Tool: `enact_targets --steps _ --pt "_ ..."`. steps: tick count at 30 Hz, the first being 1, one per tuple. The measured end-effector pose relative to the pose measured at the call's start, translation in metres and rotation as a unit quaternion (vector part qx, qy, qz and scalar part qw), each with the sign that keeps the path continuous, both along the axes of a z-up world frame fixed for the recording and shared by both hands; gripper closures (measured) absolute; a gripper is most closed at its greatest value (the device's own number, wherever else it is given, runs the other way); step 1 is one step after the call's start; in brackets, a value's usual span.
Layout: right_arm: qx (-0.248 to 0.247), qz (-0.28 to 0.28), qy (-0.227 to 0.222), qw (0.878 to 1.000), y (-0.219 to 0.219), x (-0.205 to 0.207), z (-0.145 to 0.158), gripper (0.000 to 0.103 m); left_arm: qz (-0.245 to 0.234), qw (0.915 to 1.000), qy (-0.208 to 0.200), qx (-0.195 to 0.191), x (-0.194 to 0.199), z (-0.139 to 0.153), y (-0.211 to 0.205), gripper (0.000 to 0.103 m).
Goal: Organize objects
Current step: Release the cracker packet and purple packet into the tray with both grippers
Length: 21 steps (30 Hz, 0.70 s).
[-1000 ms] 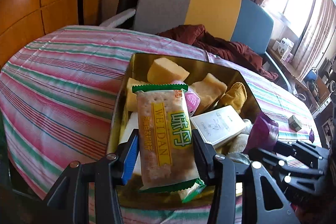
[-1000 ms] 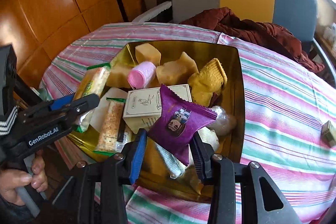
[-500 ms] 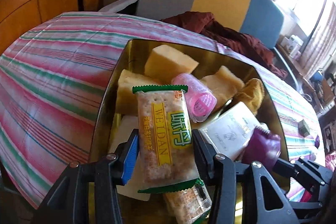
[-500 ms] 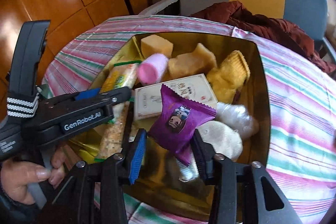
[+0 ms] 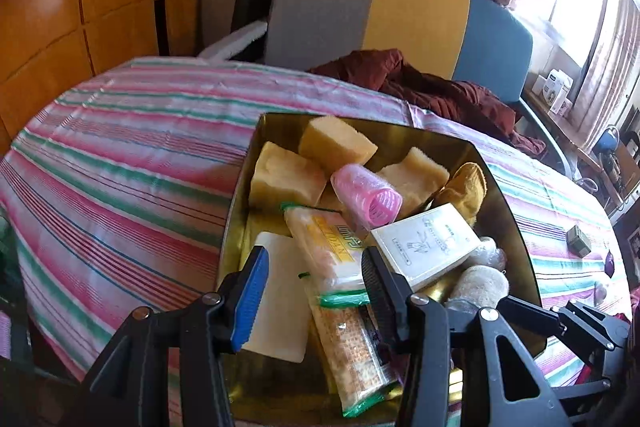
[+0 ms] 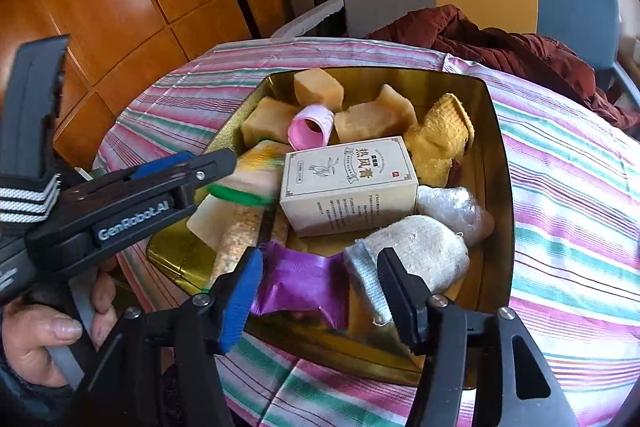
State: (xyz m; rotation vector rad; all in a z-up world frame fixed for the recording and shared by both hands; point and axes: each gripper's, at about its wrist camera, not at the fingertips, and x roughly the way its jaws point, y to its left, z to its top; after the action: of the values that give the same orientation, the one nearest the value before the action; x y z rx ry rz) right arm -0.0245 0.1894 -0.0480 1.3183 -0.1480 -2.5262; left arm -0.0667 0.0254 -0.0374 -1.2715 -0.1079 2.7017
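1. My left gripper [image 5: 314,263] hangs over the near end of the gold tray [image 5: 400,135]. Its jaws stand apart. The cracker packet [image 5: 332,251] lies on the pile beneath them, and no pad presses on it.
2. My right gripper [image 6: 319,261] has just been opening its jaws. The purple snack packet [image 6: 300,287] sits between them on the tray floor, loose, with the right pad over a rolled sock [image 6: 416,251].
3. I judge both packets delivered. Each gripper points steeply down at the tray's 6 o'clock edge so that things drop inside the walls and not onto the striped cloth [image 5: 120,167].
4. The pile crowds toward 12 o'clock: sponge-like blocks, a pink roller [image 5: 366,195] and a white box [image 6: 348,183] at the centre. That leaves the near end as the free space.
5. Only the right view shows the person's hand [image 6: 44,331] at 8 o'clock, holding the left gripper's handle. There the cracker packet is blurred.
6. Only the left view shows a small green box [image 5: 578,239] on the cloth at 3 o'clock, outside the tray. It is probably still to be gathered.
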Motion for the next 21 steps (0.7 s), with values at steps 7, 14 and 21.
enact_targets --steps 7,14,21 --pt "0.003 -0.003 0.007 1.0 -0.003 0.008 0.004 0.042 0.002 0.9994 0.032 -0.014 0.019 0.02 -0.004 0.054" --pt "0.01 -0.016 0.022 1.0 -0.005 0.015 0.009 0.042 0.005 0.9981 0.058 -0.02 0.032 0.036 -0.007 0.054" --pt "0.039 -0.043 0.058 0.997 -0.005 0.024 0.02 0.036 0.006 0.9972 0.07 -0.028 0.045 0.044 -0.009 0.054"
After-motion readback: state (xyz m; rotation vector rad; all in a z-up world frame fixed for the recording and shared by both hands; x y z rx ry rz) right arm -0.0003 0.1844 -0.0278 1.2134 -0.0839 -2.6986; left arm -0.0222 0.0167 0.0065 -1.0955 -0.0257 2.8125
